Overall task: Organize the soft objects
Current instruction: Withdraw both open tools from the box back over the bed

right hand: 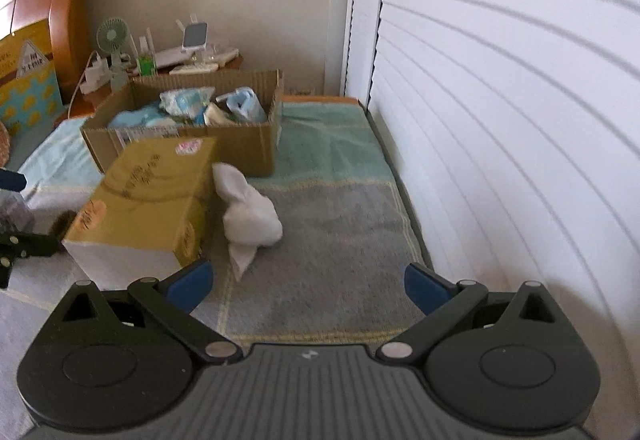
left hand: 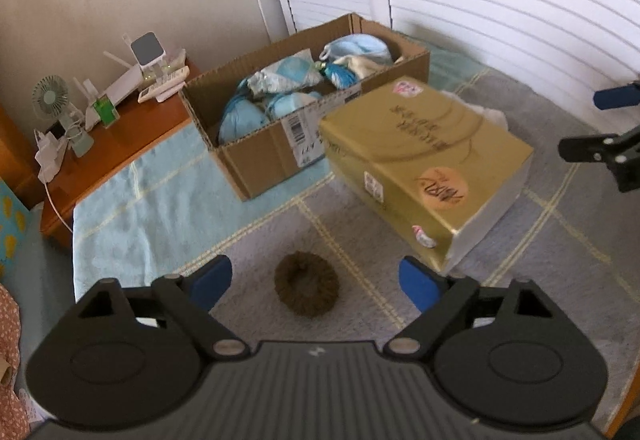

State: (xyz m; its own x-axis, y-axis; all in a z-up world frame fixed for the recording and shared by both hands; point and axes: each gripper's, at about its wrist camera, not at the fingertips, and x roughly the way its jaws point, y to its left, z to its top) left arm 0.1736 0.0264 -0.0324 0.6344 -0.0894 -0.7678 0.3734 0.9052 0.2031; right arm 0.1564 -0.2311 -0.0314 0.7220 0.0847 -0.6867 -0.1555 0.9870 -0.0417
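On the grey blanket (left hand: pixel 360 240), a round, fuzzy brown pom-pom (left hand: pixel 307 290) lies just ahead of the left claw (left hand: pixel 316 282), between its spread, empty fingers. Farther right, a white cloth bunny (right hand: pixel 250 214) leans against the gold box (right hand: pixel 148 200), far-left of the right claw (right hand: pixel 308 286), likewise spread and empty.

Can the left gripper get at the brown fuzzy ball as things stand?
Probably yes. The left gripper is open, and the brown fuzzy ball lies on the blanket straight ahead between its fingers, with nothing over it. The gold box stands off to the right, apart from the ball.
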